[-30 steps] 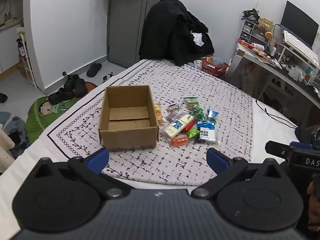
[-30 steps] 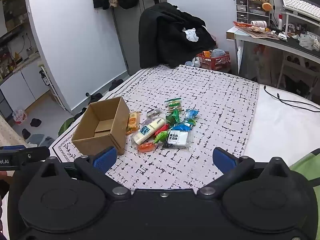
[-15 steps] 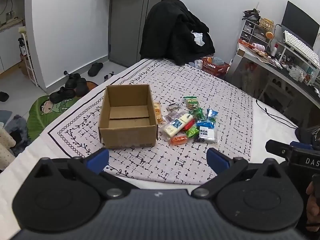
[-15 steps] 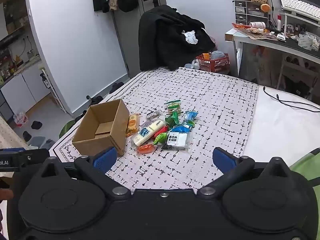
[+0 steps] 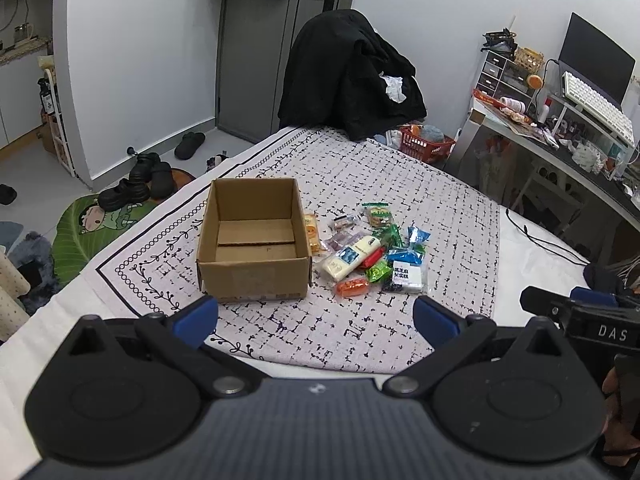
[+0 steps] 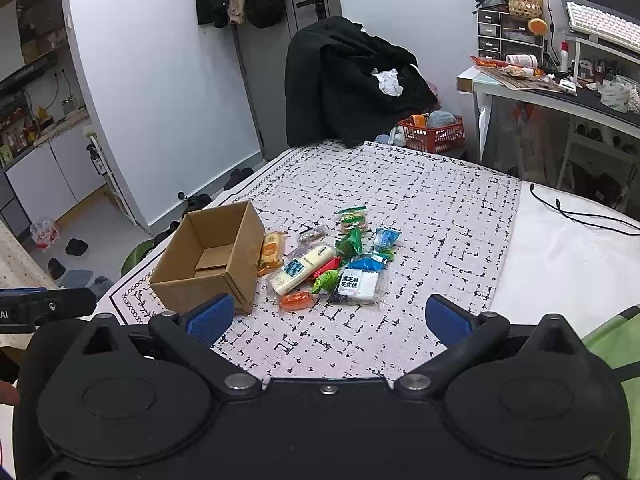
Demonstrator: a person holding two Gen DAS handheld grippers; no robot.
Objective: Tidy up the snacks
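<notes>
Two grippers hover over the patterned bedspread point(image 5: 360, 184), both spread wide and holding nothing; ahead of the left gripper point(image 5: 316, 316), slightly to its left, sits the open cardboard box point(image 5: 254, 240); ahead of the right gripper point(image 6: 328, 318) lies the heap of snack packets point(image 6: 340, 264), touching the box's right side.
</notes>
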